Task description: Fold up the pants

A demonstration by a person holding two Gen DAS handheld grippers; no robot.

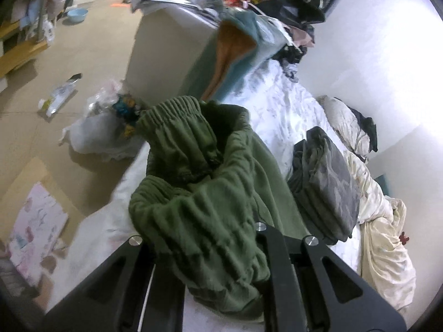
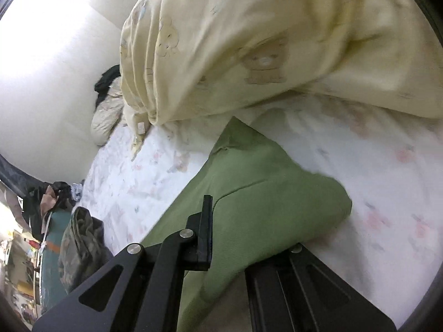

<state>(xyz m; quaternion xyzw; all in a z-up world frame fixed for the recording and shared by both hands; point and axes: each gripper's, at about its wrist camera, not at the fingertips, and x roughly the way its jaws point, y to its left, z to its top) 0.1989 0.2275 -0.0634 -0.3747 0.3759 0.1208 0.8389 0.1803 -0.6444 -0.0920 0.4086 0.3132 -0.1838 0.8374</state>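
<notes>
Waistband [image 1: 171,110] (left view only)

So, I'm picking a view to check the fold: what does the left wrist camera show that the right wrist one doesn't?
Left wrist only: the green pants' elastic waistband bunched at the left gripper, a folded grey garment beside them, and the floor.

Right wrist only: a flat stretch of pants at the right gripper, and the yellow bear-print duvet.

Both: the green pants on the white floral sheet, each gripper shut on them.
</notes>
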